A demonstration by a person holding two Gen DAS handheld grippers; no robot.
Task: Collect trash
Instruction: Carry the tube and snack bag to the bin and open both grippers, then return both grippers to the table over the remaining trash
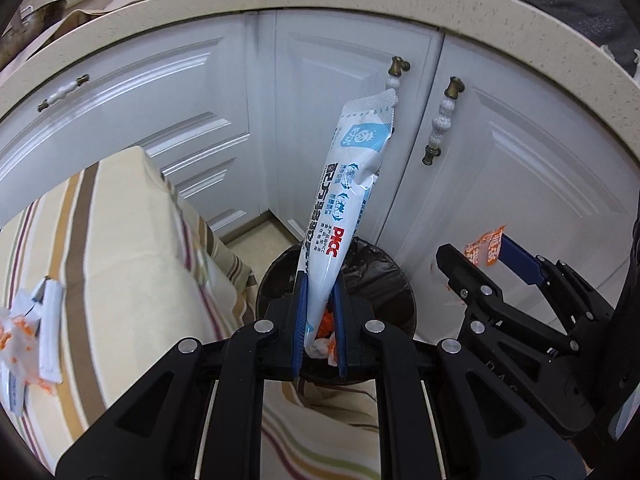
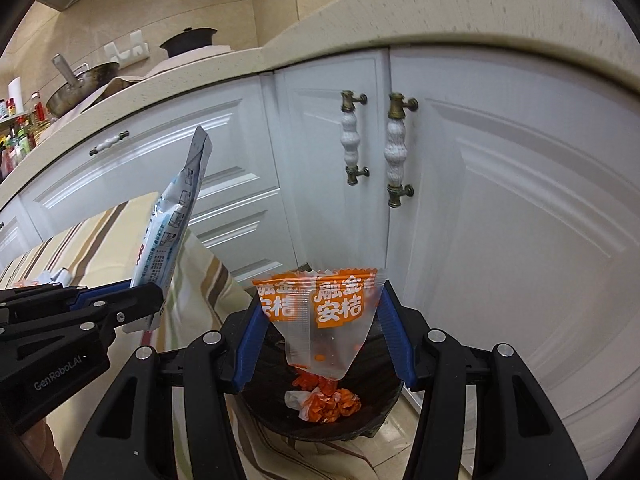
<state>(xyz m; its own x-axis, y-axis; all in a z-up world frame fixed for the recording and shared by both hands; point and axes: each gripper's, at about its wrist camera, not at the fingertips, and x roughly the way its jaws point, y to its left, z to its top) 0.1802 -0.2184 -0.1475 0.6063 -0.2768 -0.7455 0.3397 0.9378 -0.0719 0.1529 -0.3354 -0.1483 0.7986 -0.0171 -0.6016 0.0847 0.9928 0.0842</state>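
My left gripper (image 1: pixel 320 300) is shut on a long white and blue wrapper (image 1: pixel 348 184), which stands upright above the black-lined trash bin (image 1: pixel 384 268). The same wrapper (image 2: pixel 172 224) and left gripper (image 2: pixel 148 304) show at the left of the right wrist view. My right gripper (image 2: pixel 320 320) holds a clear and orange snack bag (image 2: pixel 324 308) between its half-closed fingers, over the bin (image 2: pixel 380 376). Crumpled orange wrappers (image 2: pixel 328 400) lie inside the bin. The right gripper (image 1: pixel 492 264) with its orange bag also shows in the left wrist view.
A table with a striped cloth (image 1: pixel 120 248) stands left of the bin, with more wrappers (image 1: pixel 28 332) on it. White cabinet doors with knobbed handles (image 2: pixel 396 152) and a speckled countertop (image 2: pixel 480 20) are right behind the bin. Pots stand on the counter (image 2: pixel 80 84).
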